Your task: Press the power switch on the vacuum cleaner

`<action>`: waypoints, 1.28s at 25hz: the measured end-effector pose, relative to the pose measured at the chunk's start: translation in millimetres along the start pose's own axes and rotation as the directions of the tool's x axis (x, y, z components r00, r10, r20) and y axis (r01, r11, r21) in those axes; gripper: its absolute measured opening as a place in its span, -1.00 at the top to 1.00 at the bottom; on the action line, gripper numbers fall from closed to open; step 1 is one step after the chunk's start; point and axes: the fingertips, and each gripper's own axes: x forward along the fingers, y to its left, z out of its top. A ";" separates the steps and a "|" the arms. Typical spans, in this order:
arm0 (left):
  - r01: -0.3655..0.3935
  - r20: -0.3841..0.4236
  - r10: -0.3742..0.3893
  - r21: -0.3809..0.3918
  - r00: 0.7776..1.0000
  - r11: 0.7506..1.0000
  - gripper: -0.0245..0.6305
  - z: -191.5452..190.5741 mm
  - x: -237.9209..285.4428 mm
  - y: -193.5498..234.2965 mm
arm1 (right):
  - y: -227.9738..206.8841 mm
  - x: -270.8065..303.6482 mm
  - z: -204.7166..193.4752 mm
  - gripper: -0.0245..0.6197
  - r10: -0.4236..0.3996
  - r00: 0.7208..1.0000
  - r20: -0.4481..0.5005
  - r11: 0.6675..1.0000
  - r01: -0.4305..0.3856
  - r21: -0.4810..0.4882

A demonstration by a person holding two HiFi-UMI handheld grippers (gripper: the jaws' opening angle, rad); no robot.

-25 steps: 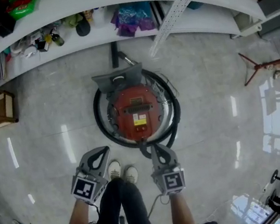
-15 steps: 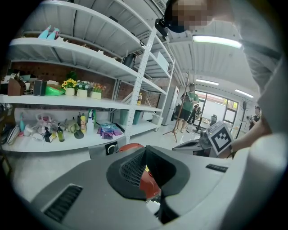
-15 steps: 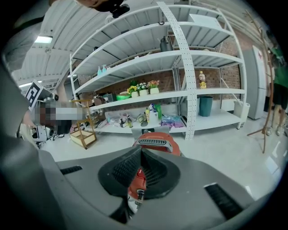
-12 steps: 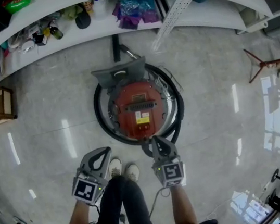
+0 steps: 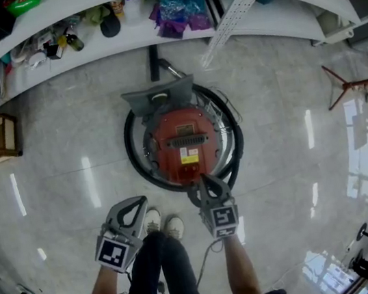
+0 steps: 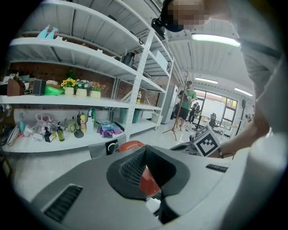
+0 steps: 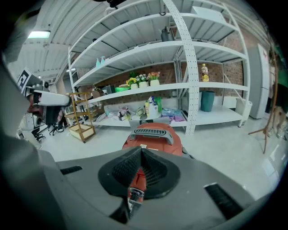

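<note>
Two closed, empty tongs: right tongs (image 5: pixel 202 178) at the red vacuum cleaner (image 5: pixel 181 140)'s near edge, left tongs (image 5: pixel 139 201) farther left.

Bright, even indoor light throughout. In the head view the glossy pale grey floor (image 5: pixel 286 92) carries white streaks of glare from overhead lamps, with a larger washed-out patch at lower right. The red round vacuum cleaner (image 5: pixel 183 143) is sharp, with hardly any shadow. A long white ceiling tube lamp (image 6: pixel 215 40) glows in the left gripper view. Strong fisheye distortion bends the white metal shelves (image 5: pixel 132 39) into arcs, and both gripper views darken to black at the corners.
</note>
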 end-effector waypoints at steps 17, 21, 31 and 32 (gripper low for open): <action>-0.005 0.007 0.005 -0.008 1.000 1.000 0.90 -3.6 -2.1 2.3 | -5.6 31.4 -25.8 0.92 0.002 0.999 -0.049 1.000 -0.002 0.002; -0.006 0.005 0.006 -0.004 1.000 1.000 0.90 -5.0 -3.2 2.1 | -5.4 35.2 -31.1 0.92 0.004 0.998 -0.063 1.000 -0.004 0.006; -0.006 0.008 0.006 -0.003 1.000 1.000 0.90 -12.4 -1.5 1.9 | -13.4 43.1 -43.8 0.92 -0.017 0.997 -0.074 1.000 0.017 0.000; -0.005 0.011 0.005 -0.003 1.000 1.000 0.90 -12.1 -1.5 2.2 | -13.4 43.3 -44.1 0.92 -0.017 0.997 -0.072 1.000 0.017 0.001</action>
